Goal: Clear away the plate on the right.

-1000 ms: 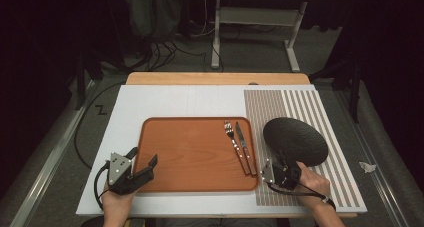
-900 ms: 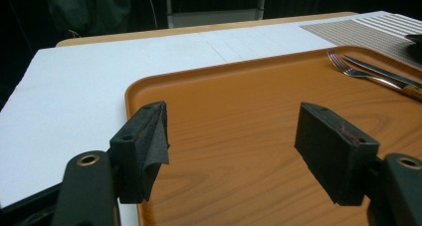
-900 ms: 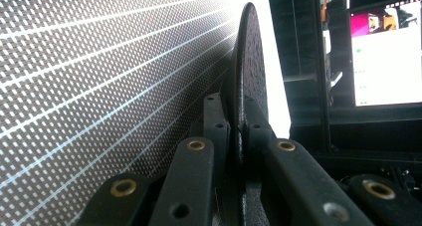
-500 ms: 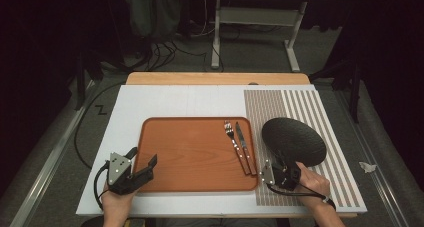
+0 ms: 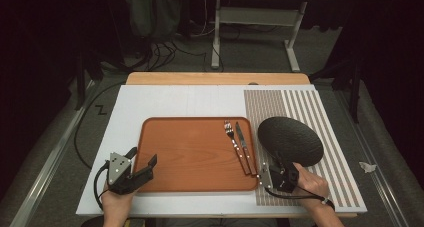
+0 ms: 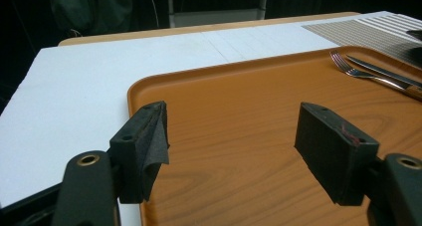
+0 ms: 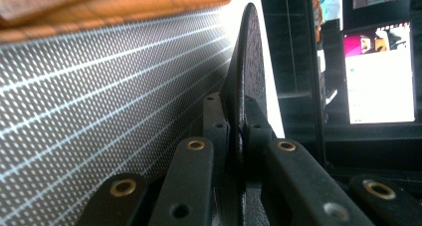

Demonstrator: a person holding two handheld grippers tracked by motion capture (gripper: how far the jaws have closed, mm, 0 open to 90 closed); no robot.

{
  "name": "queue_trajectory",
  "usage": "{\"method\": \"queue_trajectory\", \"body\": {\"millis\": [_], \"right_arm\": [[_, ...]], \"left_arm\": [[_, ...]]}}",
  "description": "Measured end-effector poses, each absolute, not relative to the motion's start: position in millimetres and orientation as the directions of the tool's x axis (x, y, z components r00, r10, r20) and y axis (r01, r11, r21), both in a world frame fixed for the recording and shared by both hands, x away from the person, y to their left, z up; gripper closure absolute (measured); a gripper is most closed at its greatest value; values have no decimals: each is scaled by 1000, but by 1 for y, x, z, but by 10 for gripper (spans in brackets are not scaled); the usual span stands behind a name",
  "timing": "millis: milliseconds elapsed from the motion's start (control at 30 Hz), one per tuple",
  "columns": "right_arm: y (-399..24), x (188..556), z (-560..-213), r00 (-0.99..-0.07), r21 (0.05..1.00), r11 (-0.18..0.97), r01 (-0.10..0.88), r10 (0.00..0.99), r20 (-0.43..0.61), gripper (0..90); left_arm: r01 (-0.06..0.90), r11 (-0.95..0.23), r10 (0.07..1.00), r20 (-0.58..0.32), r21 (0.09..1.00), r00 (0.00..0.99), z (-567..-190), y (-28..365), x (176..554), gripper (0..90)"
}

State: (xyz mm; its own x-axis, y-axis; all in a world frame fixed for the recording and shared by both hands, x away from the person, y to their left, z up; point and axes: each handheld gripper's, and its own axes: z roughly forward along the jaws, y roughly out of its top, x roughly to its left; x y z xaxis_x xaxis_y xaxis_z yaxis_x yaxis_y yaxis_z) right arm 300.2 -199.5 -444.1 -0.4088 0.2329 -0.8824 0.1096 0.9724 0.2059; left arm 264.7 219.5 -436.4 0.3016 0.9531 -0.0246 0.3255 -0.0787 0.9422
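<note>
A black round plate (image 5: 290, 139) hangs tilted over the striped mat (image 5: 310, 107), with my right gripper (image 5: 278, 171) shut on its near rim. In the right gripper view the plate (image 7: 247, 61) is edge-on and both jaws of my right gripper (image 7: 238, 131) pinch its rim. An orange tray (image 5: 190, 152) lies in the middle of the white board. A fork (image 5: 231, 136) and a knife (image 5: 243, 143) lie side by side along the tray's right side. My left gripper (image 5: 141, 157) is open at the tray's near left corner. Nothing is between its jaws (image 6: 234, 141), which stand over the tray (image 6: 249, 101).
The white board (image 5: 175, 99) covers a wooden table (image 5: 215, 78). Beyond the table are a metal stand's legs (image 5: 250, 32) and cables on a dark floor. A scrap of white paper (image 5: 367, 167) lies off the board's right edge.
The black plate has edged slightly left toward the tray with the right gripper. The left gripper has stayed in place.
</note>
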Motion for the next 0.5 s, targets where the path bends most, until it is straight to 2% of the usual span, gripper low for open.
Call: {"method": "queue_trajectory", "body": {"millis": [500], "right_arm": [[-183,290,-436,-408,187,982,26,181,-895,870]], "left_arm": [[326,-75,955,-27,942,296,-436,220,265,293]]}}
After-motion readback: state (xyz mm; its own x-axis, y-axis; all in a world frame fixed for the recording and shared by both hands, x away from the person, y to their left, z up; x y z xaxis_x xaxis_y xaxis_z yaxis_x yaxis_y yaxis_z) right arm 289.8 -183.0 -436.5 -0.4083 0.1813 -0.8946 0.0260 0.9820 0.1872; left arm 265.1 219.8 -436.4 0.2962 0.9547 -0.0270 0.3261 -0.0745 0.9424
